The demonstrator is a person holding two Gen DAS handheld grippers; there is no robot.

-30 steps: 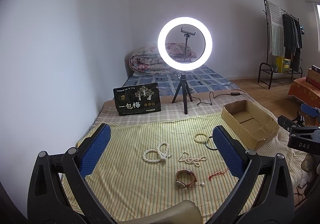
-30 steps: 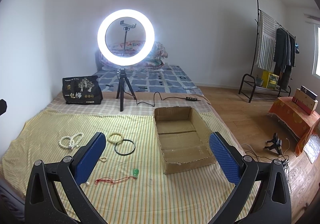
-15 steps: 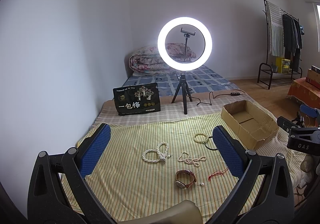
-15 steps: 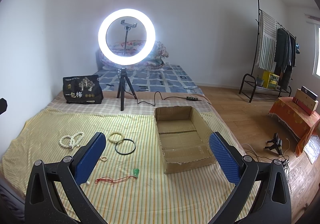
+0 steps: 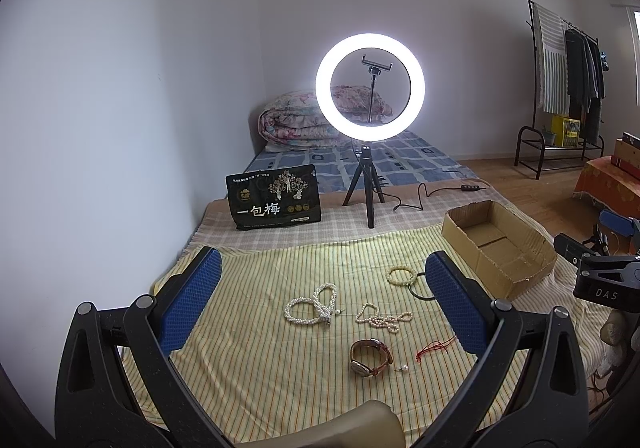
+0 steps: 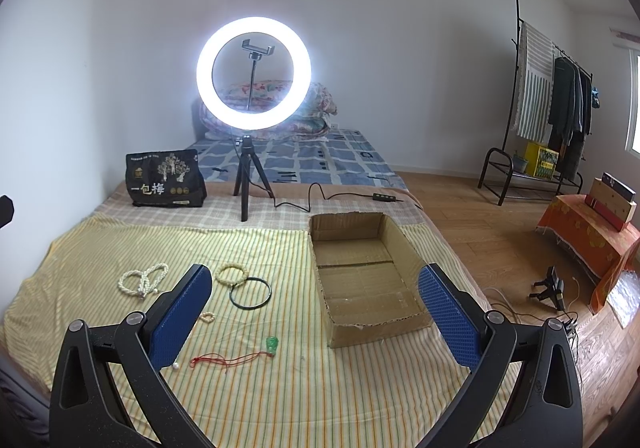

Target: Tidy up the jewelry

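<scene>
Watch between spread left fingers, untouched, cardboard box beyond

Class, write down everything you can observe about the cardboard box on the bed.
The cardboard box is a shallow, open-topped tray of plain brown corrugated card with ragged, torn rims. Its floor shows two flaps meeting at a seam, and nothing lies inside. It sits flat on the striped yellow cloth, right of the jewelry, untouched by either tongs.
</scene>
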